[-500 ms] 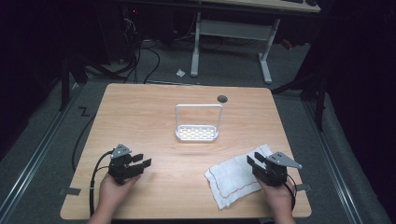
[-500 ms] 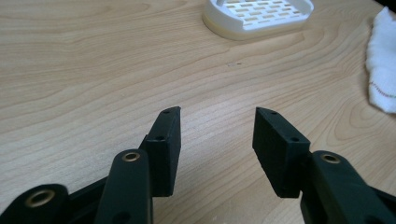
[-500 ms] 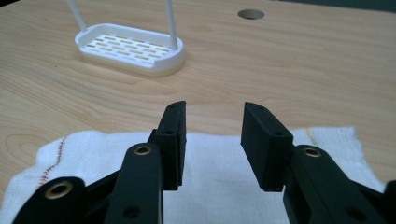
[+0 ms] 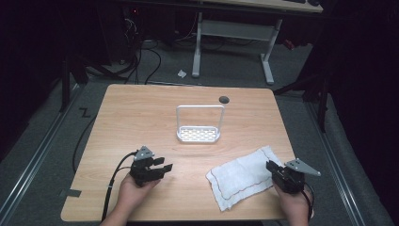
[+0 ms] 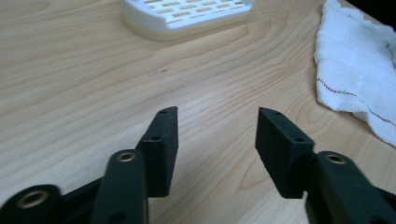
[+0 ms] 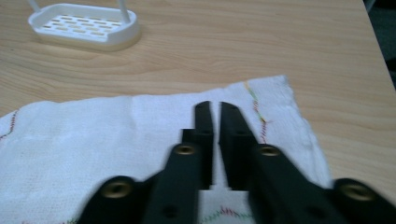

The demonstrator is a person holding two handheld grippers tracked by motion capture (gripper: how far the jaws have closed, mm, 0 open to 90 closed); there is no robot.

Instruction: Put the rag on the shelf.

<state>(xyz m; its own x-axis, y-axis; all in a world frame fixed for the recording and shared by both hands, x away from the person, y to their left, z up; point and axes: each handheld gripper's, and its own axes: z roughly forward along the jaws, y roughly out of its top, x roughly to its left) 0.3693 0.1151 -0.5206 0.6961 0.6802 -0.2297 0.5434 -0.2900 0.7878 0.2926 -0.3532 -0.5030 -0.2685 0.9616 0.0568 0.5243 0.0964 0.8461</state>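
My left gripper (image 4: 157, 168) sits over the near left part of the table (image 4: 141, 117), held in my left hand (image 4: 134, 190) with its cable trailing back toward me. Its jaws stand wide apart with nothing between them, just bare wood grain showing through the gap in the left gripper view (image 5: 217, 135). They point across the table toward the right, roughly in the direction of the cloth.

Further back, about mid-table, stands the white rack (image 4: 198, 134), a small slotted tray with a tall hoop handle rising upright from it. It is well apart from both of my tools.

To the right of centre, near the front edge, lies the white cloth (image 4: 240, 181), spread flat and a little rumpled, with a thin coloured stitch line running along its border (red for the most part, with a bit of green and yellow where the right gripper view catches it).

My right gripper (image 4: 273, 168) is at the cloth's right end, held in my right hand (image 4: 294, 202). In the right gripper view (image 6: 215, 116) its jaws are closed nearly together over the cloth, a thin slit left between them and no fabric caught in it that I can make out.
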